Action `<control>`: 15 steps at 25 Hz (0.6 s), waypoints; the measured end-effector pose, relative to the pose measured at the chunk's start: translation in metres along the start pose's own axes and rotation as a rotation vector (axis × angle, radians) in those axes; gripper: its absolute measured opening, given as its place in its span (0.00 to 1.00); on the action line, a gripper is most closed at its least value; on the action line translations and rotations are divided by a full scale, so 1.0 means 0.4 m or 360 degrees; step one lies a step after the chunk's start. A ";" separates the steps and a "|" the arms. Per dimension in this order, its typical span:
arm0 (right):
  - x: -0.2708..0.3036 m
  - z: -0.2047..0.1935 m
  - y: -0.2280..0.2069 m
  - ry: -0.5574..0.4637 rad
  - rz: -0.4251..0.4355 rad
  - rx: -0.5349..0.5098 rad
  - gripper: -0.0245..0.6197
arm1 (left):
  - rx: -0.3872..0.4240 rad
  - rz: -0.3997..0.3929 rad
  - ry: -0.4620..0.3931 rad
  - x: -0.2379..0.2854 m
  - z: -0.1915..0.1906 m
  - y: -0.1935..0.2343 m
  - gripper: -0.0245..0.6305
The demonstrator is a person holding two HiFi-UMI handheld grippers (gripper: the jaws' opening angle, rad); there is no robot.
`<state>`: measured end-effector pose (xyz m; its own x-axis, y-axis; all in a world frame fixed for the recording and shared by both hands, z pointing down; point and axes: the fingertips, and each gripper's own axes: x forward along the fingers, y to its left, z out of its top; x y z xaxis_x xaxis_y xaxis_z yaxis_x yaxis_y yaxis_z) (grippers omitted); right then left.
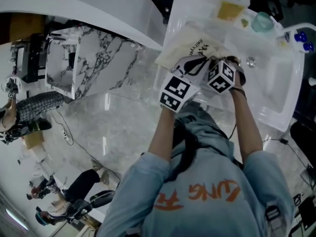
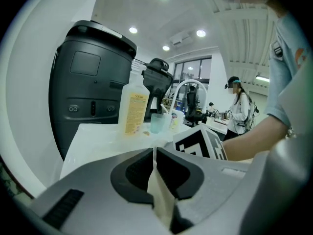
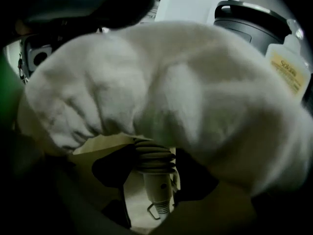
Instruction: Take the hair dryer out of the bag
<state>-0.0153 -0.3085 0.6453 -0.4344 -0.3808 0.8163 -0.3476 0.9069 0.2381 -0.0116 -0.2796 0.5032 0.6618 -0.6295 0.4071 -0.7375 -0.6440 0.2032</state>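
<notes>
A cream cloth bag (image 1: 190, 46) with black print lies on the white counter beside the sink. My left gripper (image 1: 193, 67) is shut on the bag's edge, and the cream fabric (image 2: 159, 195) shows pinched between its dark jaws (image 2: 154, 153). My right gripper (image 1: 216, 59) reaches into the bag's mouth. In the right gripper view its jaws (image 3: 154, 173) stand wide open on either side of the hair dryer's (image 3: 157, 185) pale handle, which is wrapped in a coiled cord. A fluffy white cloth (image 3: 171, 92) covers the rest of the dryer. The bag's lining (image 3: 98, 146) shows on the left.
The white sink (image 1: 276, 78) lies to the right of the bag. A yellow-labelled bottle (image 1: 229, 4) and a teal cup (image 1: 261, 21) stand behind it. A large black appliance (image 2: 90, 82) stands at the back of the counter. People stand farther off in the room.
</notes>
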 end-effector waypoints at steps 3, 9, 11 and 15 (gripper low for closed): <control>0.013 0.001 -0.011 0.0016 0.0036 0.0036 0.46 | -0.0081 -0.0062 0.0004 -0.043 -0.036 0.023 0.06; 0.025 -0.002 -0.006 0.0078 0.0236 0.0078 0.46 | -0.0272 0.0297 0.0025 -0.167 -0.123 0.205 0.06; 0.029 -0.004 -0.004 0.0087 0.0277 0.0078 0.46 | -0.0321 0.0427 0.0003 -0.207 -0.135 0.262 0.10; 0.038 -0.008 -0.001 0.0116 0.0356 0.0080 0.45 | -0.0345 0.0587 0.0070 -0.248 -0.173 0.331 0.18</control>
<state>-0.0192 -0.3139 0.6592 -0.4448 -0.1555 0.8820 -0.2911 0.9564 0.0218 -0.1843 -0.2723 0.5514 0.3454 -0.7785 0.5241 -0.9381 -0.2701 0.2171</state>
